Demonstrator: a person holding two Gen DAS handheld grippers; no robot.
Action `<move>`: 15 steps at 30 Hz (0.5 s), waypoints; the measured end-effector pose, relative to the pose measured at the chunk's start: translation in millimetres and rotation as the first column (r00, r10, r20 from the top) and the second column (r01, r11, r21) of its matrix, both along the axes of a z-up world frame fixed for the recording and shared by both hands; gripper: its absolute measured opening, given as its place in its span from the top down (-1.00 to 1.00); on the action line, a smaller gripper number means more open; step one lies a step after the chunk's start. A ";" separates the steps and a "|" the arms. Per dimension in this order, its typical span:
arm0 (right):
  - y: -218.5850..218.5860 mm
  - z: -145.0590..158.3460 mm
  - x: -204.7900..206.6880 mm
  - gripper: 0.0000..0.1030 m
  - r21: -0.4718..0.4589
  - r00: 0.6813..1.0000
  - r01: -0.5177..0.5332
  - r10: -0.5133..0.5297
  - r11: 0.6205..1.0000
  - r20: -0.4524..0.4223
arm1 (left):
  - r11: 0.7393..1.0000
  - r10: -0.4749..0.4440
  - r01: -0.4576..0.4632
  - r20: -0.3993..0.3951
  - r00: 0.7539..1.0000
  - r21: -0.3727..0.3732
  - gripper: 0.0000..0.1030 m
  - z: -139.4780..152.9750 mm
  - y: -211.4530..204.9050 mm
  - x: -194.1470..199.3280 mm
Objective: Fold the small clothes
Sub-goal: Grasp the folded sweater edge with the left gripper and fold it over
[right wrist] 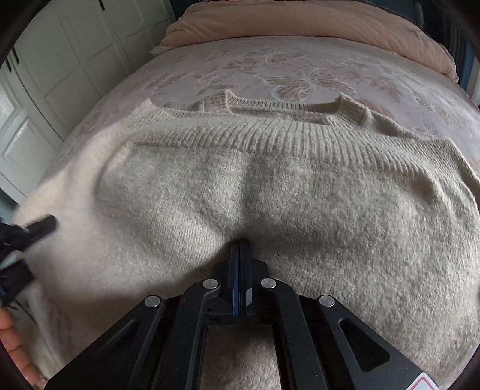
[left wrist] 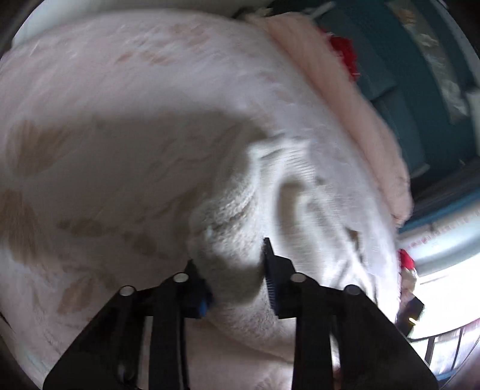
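A cream knitted sweater [right wrist: 270, 186] lies folded on the bed, its ribbed hem and collar toward the far side. My right gripper [right wrist: 239, 244] is shut on a fold of the sweater at its near edge. My left gripper [left wrist: 229, 255] has its jaws apart with a bunched part of the sweater [left wrist: 234, 216] between them; the view is blurred by motion. The left gripper also shows at the left edge of the right wrist view [right wrist: 33, 232], at the sweater's left side.
The bed has a pale pink cover with butterfly prints [right wrist: 300, 81]. A pink duvet [right wrist: 300, 27] is bunched at the far end. White wardrobe doors [right wrist: 60, 75] stand to the left. Blue furniture [left wrist: 420, 105] and red items [left wrist: 345, 54] are beside the bed.
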State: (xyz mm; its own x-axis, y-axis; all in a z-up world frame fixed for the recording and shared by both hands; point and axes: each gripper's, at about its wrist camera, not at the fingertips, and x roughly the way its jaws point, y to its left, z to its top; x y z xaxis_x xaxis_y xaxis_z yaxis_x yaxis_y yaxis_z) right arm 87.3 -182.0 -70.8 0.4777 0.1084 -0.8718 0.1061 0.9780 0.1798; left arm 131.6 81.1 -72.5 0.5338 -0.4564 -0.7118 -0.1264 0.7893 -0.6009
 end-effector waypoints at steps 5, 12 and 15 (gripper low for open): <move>4.8 -7.4 1.1 1.00 -0.040 0.999 -0.022 0.023 0.999 0.043 | 0.994 -0.107 0.108 0.150 0.983 0.004 0.54 57.4 -36.9 -15.7; -54.7 29.1 -42.4 0.99 0.254 0.991 0.026 -0.058 0.967 0.119 | 0.947 -0.320 0.303 0.250 0.914 0.106 0.54 111.4 -133.9 -31.3; -93.7 52.9 -95.9 0.96 0.253 0.982 0.063 -0.105 0.965 0.156 | 0.908 -0.418 0.389 0.271 0.867 0.154 0.55 121.8 -183.4 -43.7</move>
